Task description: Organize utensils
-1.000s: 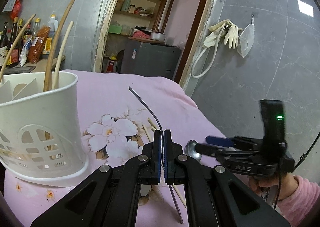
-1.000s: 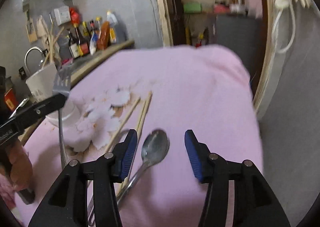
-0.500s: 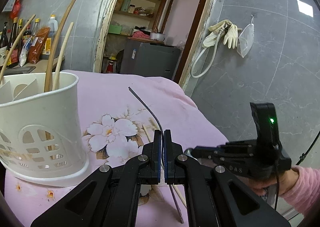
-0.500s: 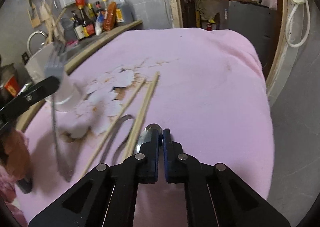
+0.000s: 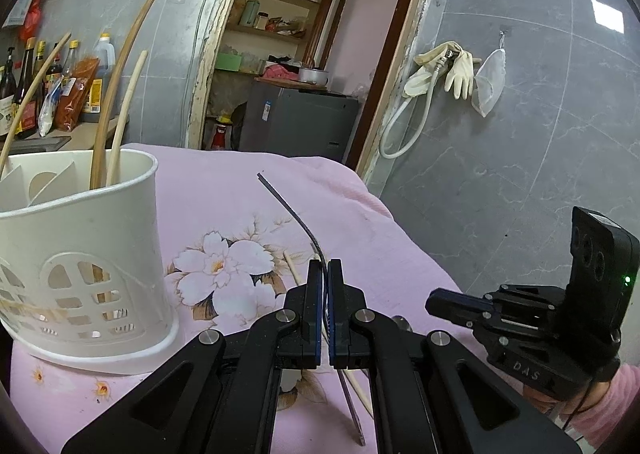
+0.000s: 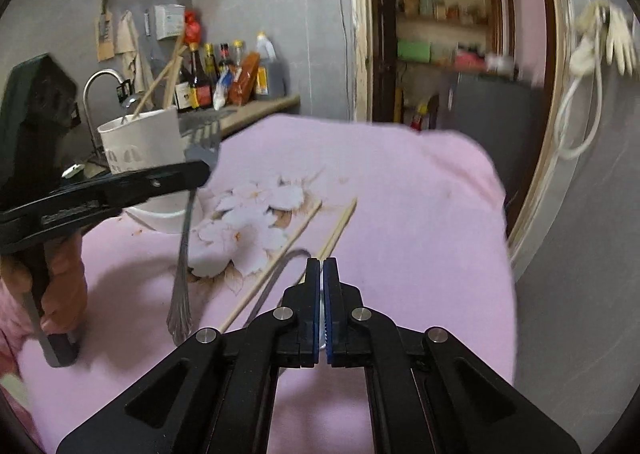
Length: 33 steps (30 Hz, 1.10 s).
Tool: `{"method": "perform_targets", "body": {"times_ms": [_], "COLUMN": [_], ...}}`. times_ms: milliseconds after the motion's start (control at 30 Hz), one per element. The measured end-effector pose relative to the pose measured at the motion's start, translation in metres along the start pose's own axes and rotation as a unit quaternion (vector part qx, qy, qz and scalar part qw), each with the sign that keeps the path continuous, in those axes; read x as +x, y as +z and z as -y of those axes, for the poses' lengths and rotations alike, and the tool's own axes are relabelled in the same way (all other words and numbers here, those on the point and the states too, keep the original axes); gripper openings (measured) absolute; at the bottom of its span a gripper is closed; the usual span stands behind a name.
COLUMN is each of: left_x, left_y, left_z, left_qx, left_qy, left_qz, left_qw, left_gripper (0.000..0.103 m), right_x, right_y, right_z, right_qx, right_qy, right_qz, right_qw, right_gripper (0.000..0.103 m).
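My left gripper (image 5: 324, 278) is shut on a metal fork (image 6: 184, 254), which shows edge-on as a thin dark curve (image 5: 292, 213) in the left wrist view. In the right wrist view the fork hangs handle-down over the cloth, tines beside the white utensil holder (image 5: 80, 254). My right gripper (image 6: 321, 270) is shut on a spoon (image 6: 321, 320); only a silvery sliver shows between its blue pads. Several wooden chopsticks (image 5: 116, 93) stand in the holder. Two loose chopsticks (image 6: 280, 250) lie on the cloth just ahead of the right gripper.
A pink cloth with a flower print (image 5: 240, 189) covers the table, which drops off at the right and far edges. Bottles (image 6: 216, 77) and a faucet (image 6: 100, 81) are on a counter behind the holder. A hand grips each tool.
The right gripper closed on the spoon's bowl, then rose and drew back with it, rolling a little. The left gripper and its fork stayed put.
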<state>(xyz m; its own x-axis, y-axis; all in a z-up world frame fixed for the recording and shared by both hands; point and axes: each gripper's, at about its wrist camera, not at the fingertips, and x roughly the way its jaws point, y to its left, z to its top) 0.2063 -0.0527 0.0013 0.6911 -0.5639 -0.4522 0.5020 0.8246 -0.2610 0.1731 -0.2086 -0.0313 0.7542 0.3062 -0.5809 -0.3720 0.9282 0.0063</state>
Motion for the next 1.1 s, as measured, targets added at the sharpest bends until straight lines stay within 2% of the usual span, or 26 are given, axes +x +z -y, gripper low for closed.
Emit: {"method": "perform_targets", "body": {"times_ms": [167,200,233,300,433,567,600,633,767,967,1100], "left_x": [0.000,0.000,-0.001,-0.001,-0.003,-0.003,-0.003,-0.003,-0.004,-0.004,-0.008], "left_y": [0.001,0.001,0.001,0.001,0.001,0.001,0.001,0.001,0.000,0.001,0.000], "left_z": [-0.001,-0.001,-0.001,-0.001,0.000,0.000,0.000,0.000,0.002,0.002,0.001], "left_qx": [-0.002,-0.001,0.000,0.001,0.002,0.002,0.002,0.002,0.005,0.004,0.003], "left_qy": [-0.001,-0.001,-0.001,-0.001,-0.002,-0.002,-0.002,-0.003,-0.003,-0.004,-0.007], "left_qz": [-0.001,-0.001,0.000,0.000,0.001,0.000,0.000,0.000,0.001,0.002,0.004], "left_qw": [1.0000,1.0000,1.0000,1.0000,1.0000,1.0000,1.0000,1.0000,1.0000,1.0000,1.0000], "left_gripper": [0.000,0.000,0.000,0.000,0.000,0.000,0.000,0.000,0.000,0.000,0.000], "right_x": [0.015,0.017,0.019,0.023,0.036,0.049,0.052,0.054,0.053,0.031,0.009], "right_y": [-0.005,-0.006,-0.008,-0.012,-0.018,-0.015,-0.014,-0.014,-0.014,-0.013,-0.013], "right_z": [0.015,0.019,0.022,0.029,0.037,0.045,0.048,0.049,0.048,0.013,-0.011], "right_qx": [0.043,0.051,0.060,0.076,0.092,0.103,0.109,0.111,0.114,0.043,-0.015], "right_qy": [0.017,0.025,0.029,0.047,0.074,0.135,0.147,0.151,0.150,0.093,0.033], "right_qz": [-0.054,-0.063,-0.073,-0.090,-0.120,-0.137,-0.139,-0.142,-0.146,-0.105,-0.066], "right_qw": [0.997,0.996,0.995,0.992,0.986,0.976,0.973,0.972,0.971,0.989,0.997], "right_gripper": [0.003,0.008,0.016,0.024,0.024,0.025,0.023,0.014,0.007,0.003,0.003]}}
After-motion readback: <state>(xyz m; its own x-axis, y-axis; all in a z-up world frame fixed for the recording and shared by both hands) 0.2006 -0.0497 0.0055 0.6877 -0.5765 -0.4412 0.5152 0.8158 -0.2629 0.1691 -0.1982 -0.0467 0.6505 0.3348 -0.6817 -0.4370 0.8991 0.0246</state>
